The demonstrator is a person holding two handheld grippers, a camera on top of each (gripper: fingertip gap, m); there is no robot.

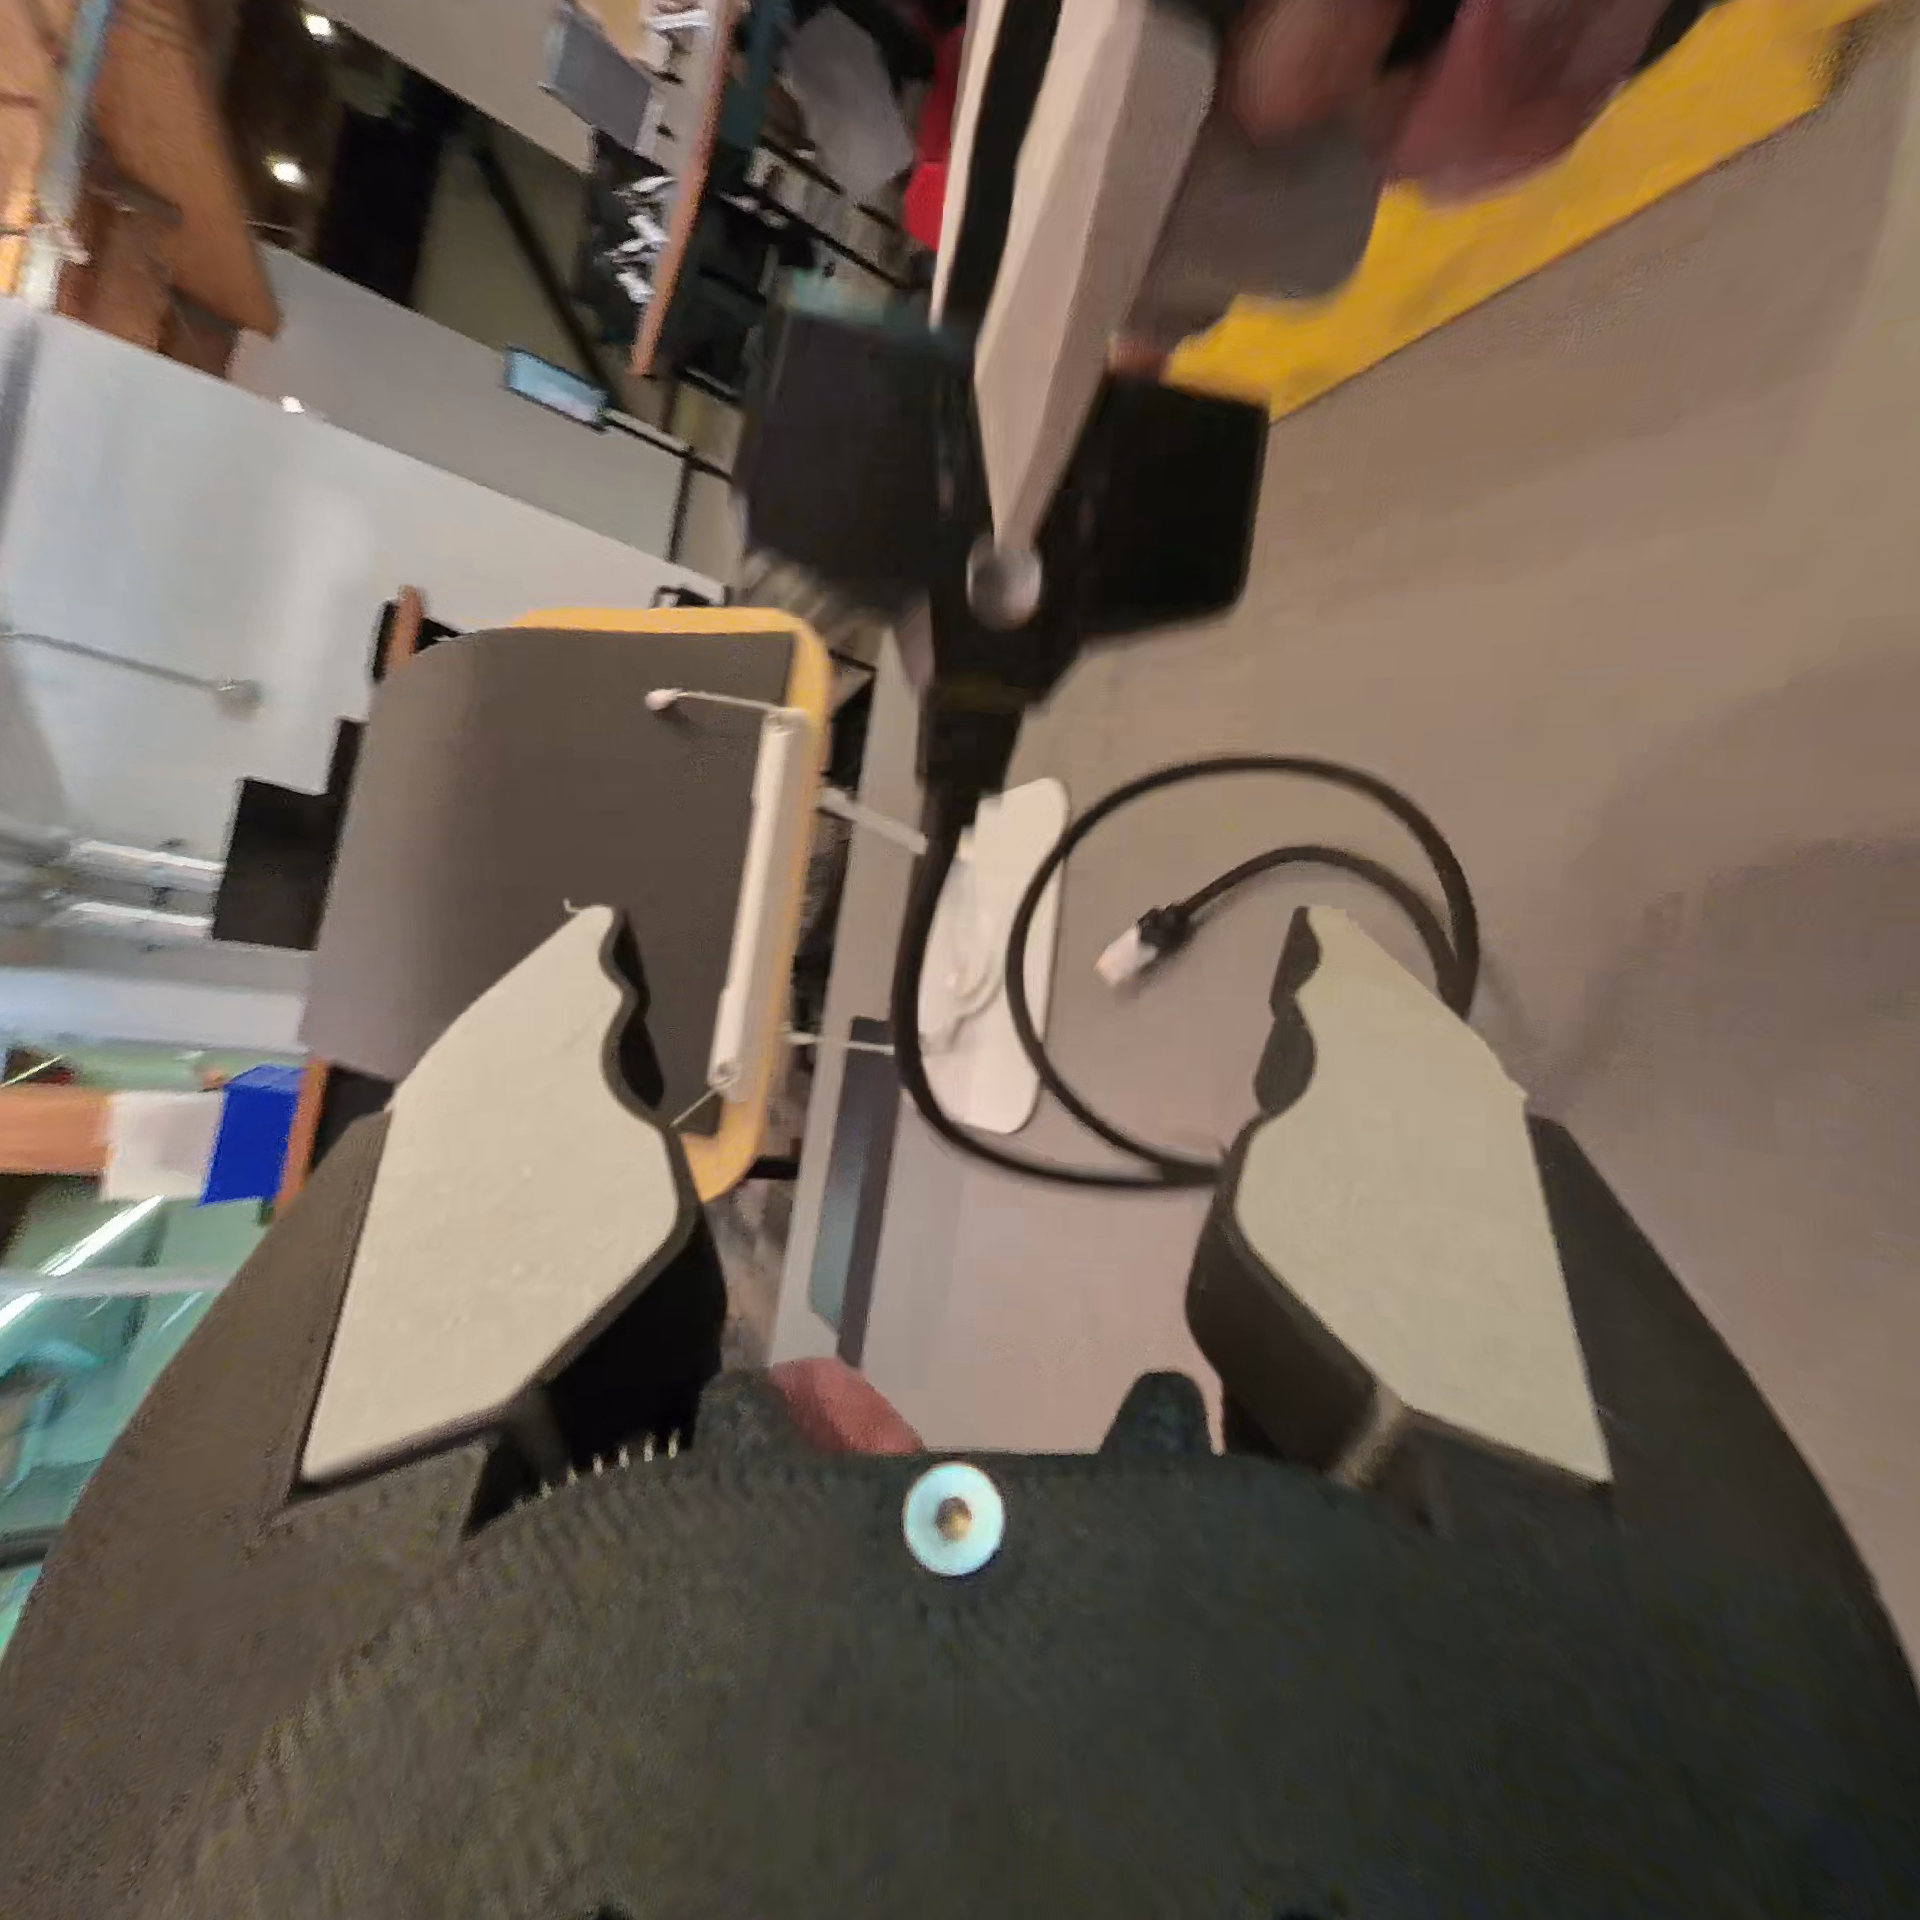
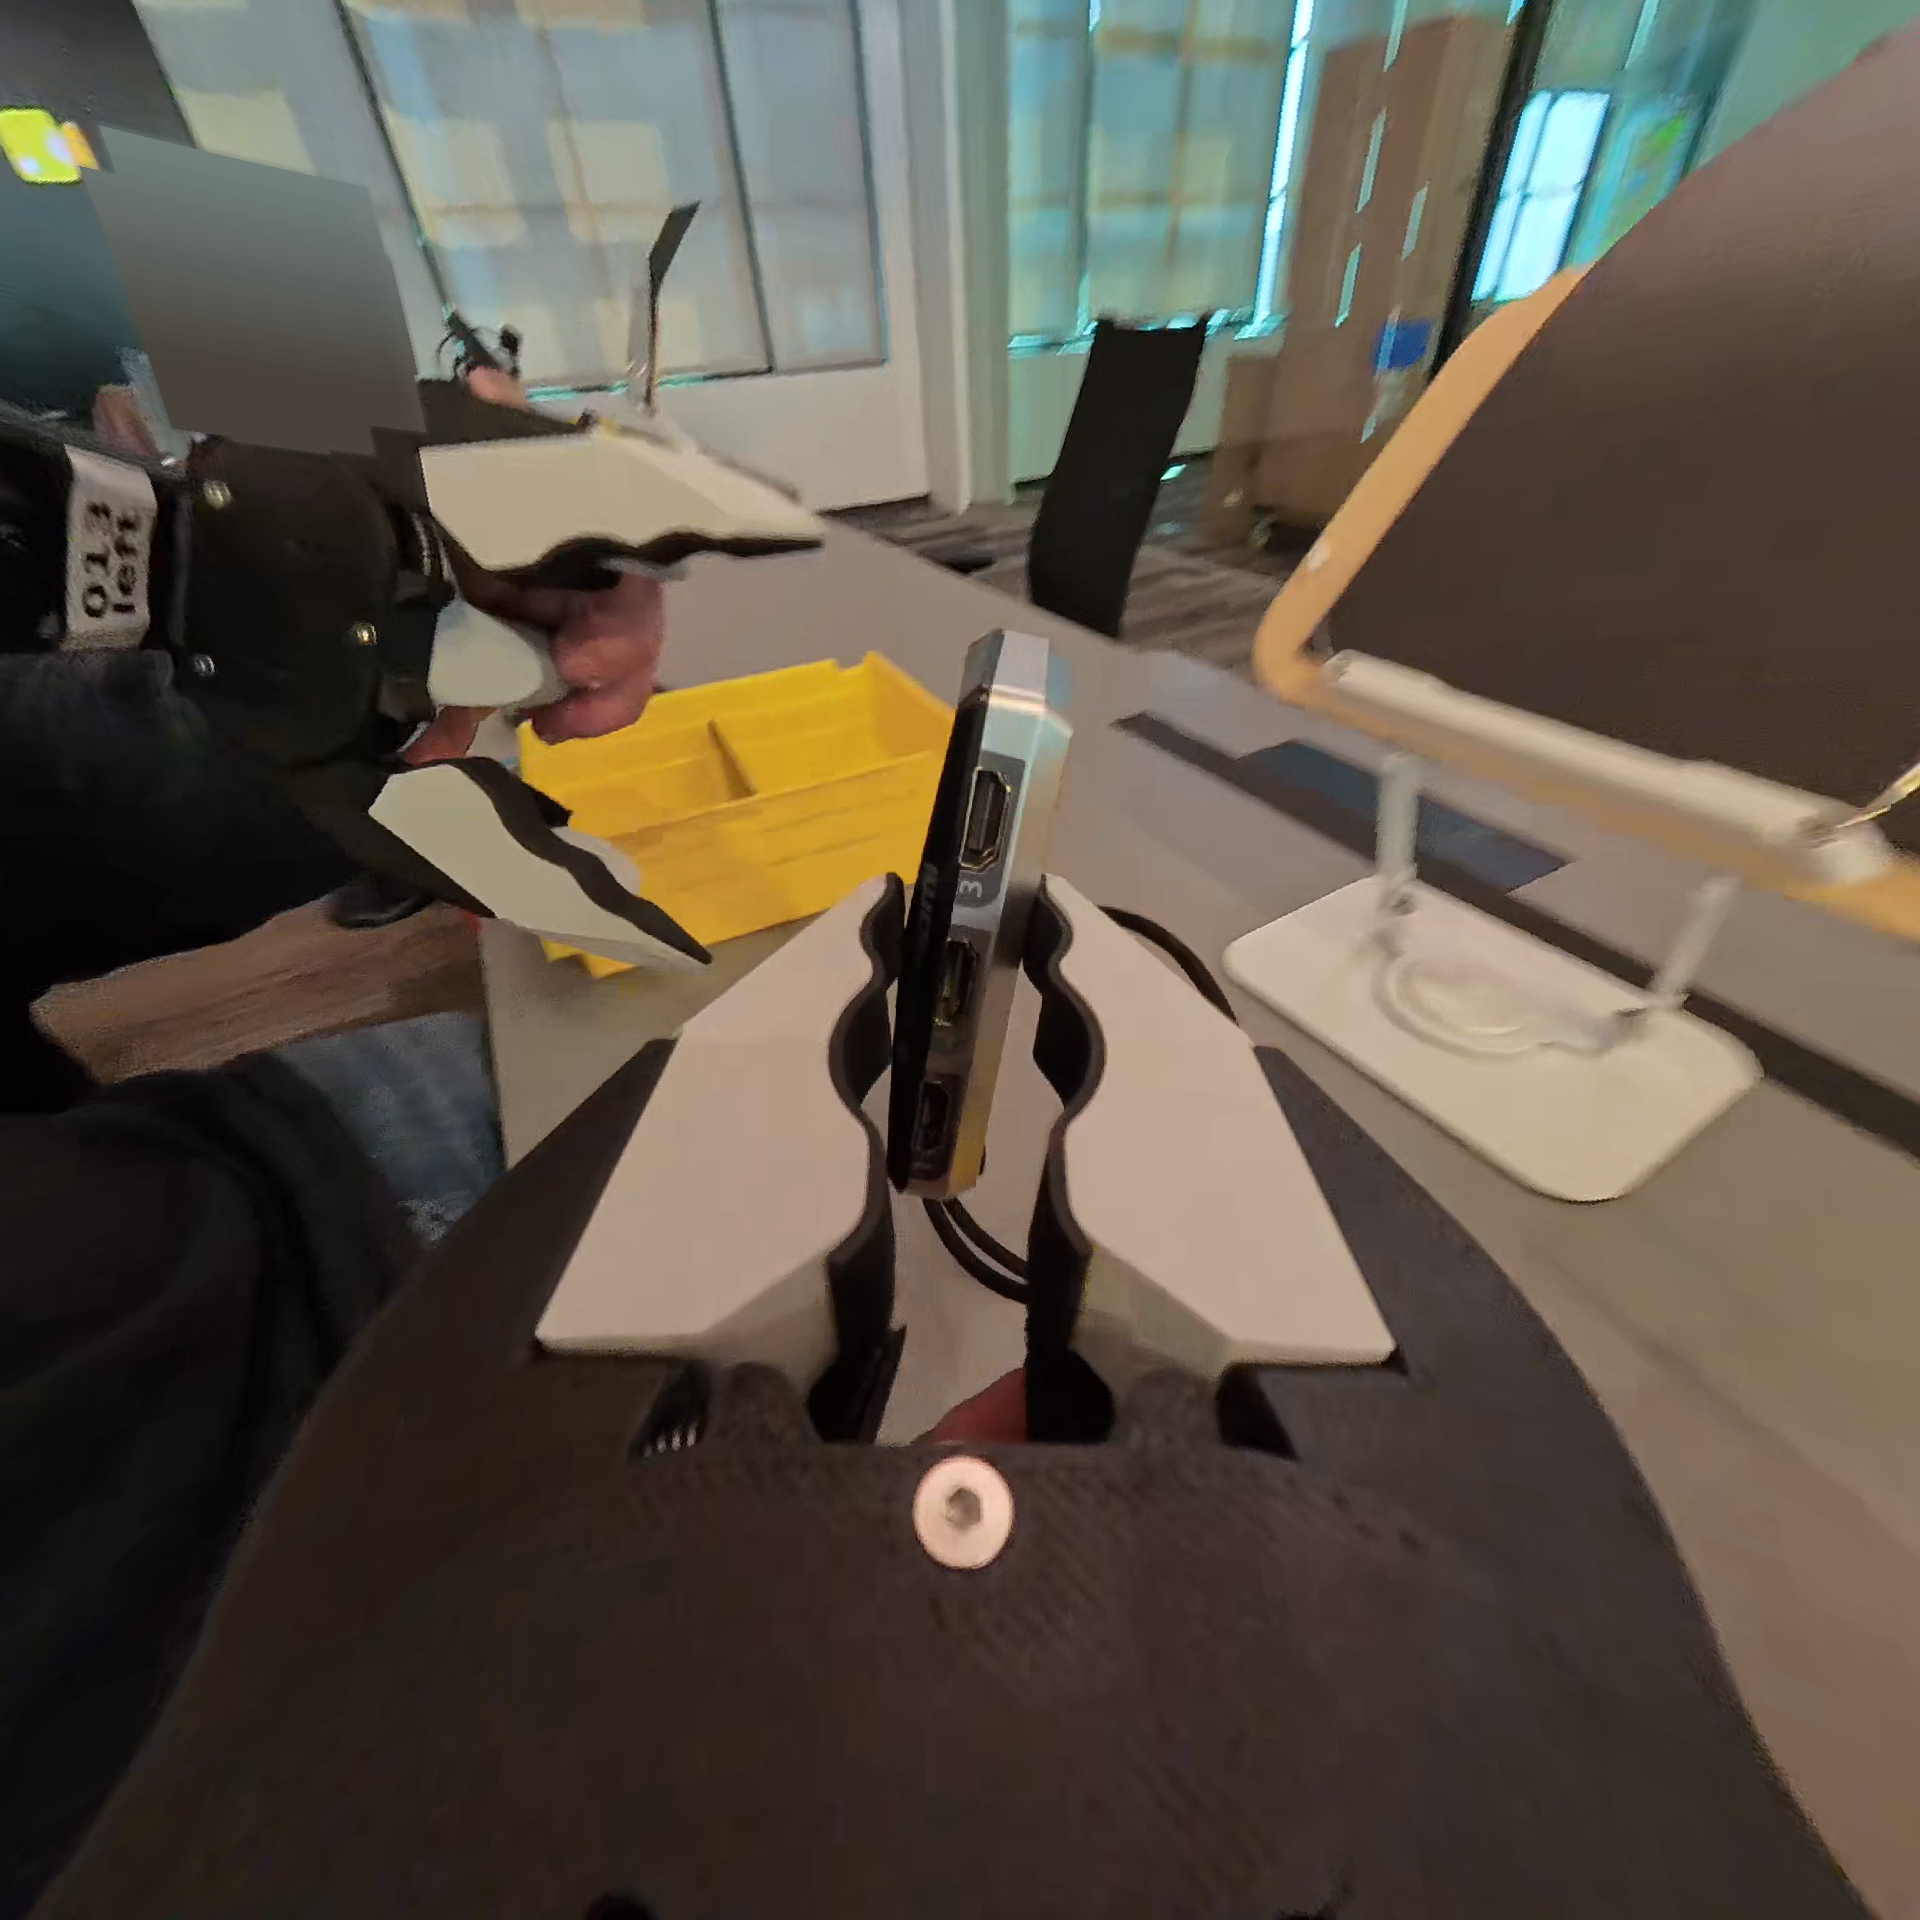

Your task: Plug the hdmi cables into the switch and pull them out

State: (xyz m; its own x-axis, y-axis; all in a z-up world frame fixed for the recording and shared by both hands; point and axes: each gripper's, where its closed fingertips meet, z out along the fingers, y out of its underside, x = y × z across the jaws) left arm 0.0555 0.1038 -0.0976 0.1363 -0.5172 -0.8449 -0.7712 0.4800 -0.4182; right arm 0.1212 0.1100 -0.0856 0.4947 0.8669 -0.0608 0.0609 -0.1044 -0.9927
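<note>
A yellow plastic bin [image 2: 748, 790] with moulded dividers sits on the grey tabletop [image 2: 1558, 1455] near its left edge; the compartments that show hold nothing I can make out.

The switch [image 2: 971, 935] is a thin slab, glossy black on one face with a brushed silver rim, and three ports run in a row along its narrow side. It is held on edge, off the tabletop, between the pads of the right gripper [image 2: 961, 904], whose wavy black-lined fingers are closed against both faces of it. Thin black leads hang from its lower end.

A black hdmi cable [image 1: 1247, 831] curls in a loose loop on the matte tabletop, its pale-tipped plug [image 1: 1127, 951] lying free inside the loop. Beside it stands a white flat-based stand [image 2: 1496, 1049] carrying a dark panel with a tan rounded border.

The left gripper [image 1: 961, 956] is spread wide, its grey wedge-shaped fingers [image 1: 520, 1174] well apart and gripping nothing, hovering above the cable loop
</note>
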